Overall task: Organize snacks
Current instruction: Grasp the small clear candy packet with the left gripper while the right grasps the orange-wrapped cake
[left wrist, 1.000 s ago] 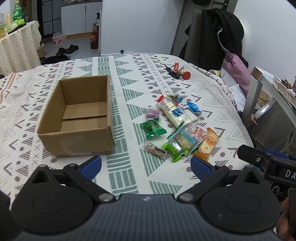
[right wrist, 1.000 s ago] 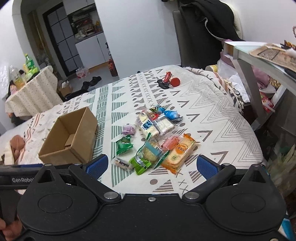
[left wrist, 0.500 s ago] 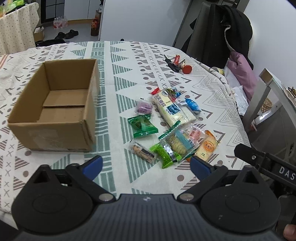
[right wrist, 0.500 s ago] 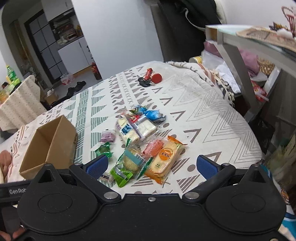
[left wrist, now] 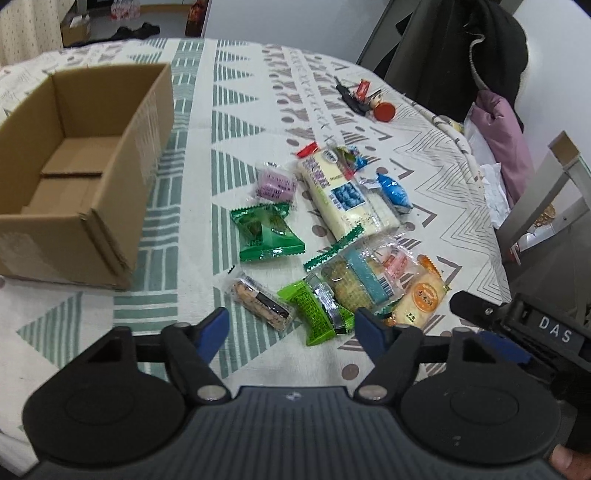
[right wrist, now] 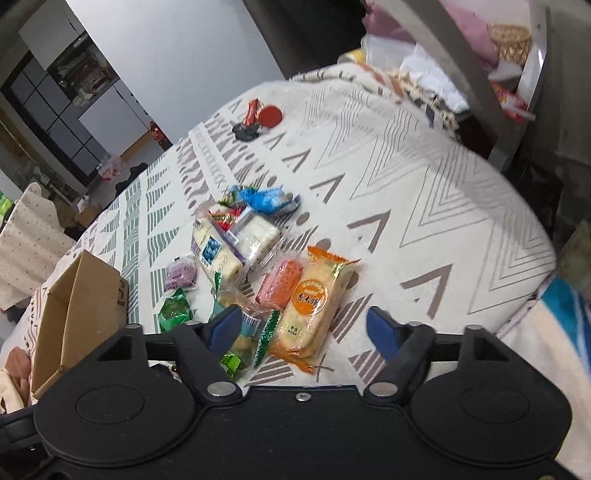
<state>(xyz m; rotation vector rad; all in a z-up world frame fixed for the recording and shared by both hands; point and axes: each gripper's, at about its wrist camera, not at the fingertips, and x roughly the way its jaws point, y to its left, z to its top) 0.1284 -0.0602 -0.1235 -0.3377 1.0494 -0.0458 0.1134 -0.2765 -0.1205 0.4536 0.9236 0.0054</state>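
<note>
Surface: counter [left wrist: 436, 155] draped in a white cloth with green and grey triangle/chevron print. Room behind it: dark coat on a chair [left wrist: 461, 48], pink garment [left wrist: 506, 147], shoes on the floor [left wrist: 135, 31] near a doorway, white cabinets and a dark-framed glass door in the right-wrist view.

Open brown cardboard box [left wrist: 77, 166] sits at the left, upright, nothing visible inside. Snacks lie in a loose pile just right of it, well apart from a black key bunch with red tags [left wrist: 364, 98] farther back.

Pile contents: dark green crimped packet [left wrist: 267, 232], small purple packet [left wrist: 275, 184], long white pack with a blue picture panel [left wrist: 340, 195], blue wrapped sweet [left wrist: 393, 190], clear-wrapped grain bar [left wrist: 260, 304], lime-green wafer pack [left wrist: 316, 314], orange rice-cracker pack [right wrist: 314, 306] with an orange round label; its characters are too blurred to read. A pink pack [right wrist: 280, 282] touches it.

Left tool [left wrist: 291, 325] is spread wide, hovering over the grain bar and lime pack, pinching nothing. Right tool [right wrist: 301, 326] is also spread wide, above the orange pack's near end, empty. "DAS" is readable on the right tool's body in the left-wrist view.
</note>
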